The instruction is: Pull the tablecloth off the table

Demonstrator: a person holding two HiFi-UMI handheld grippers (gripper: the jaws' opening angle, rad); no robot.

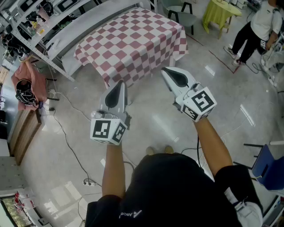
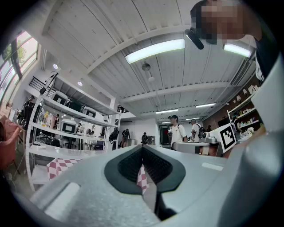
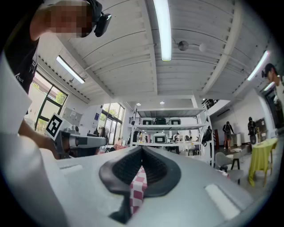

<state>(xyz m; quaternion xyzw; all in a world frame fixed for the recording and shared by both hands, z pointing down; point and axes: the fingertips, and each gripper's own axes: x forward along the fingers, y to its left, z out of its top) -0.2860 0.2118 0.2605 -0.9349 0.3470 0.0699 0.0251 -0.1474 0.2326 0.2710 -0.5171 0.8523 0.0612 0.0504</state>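
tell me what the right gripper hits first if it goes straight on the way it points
Most likely the checked tablecloth: the shut right gripper points at its near hanging edge, and nothing else shows in that line. How far off the cloth is, the pictures leave unclear.

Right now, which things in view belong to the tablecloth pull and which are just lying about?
Job:
- checkered tablecloth, spread over its table
- left gripper and right gripper, both shut, empty, short of the cloth

Lying about:
- shelving rack
- yellow-draped table
- grey chair
- floor cable
- bystander
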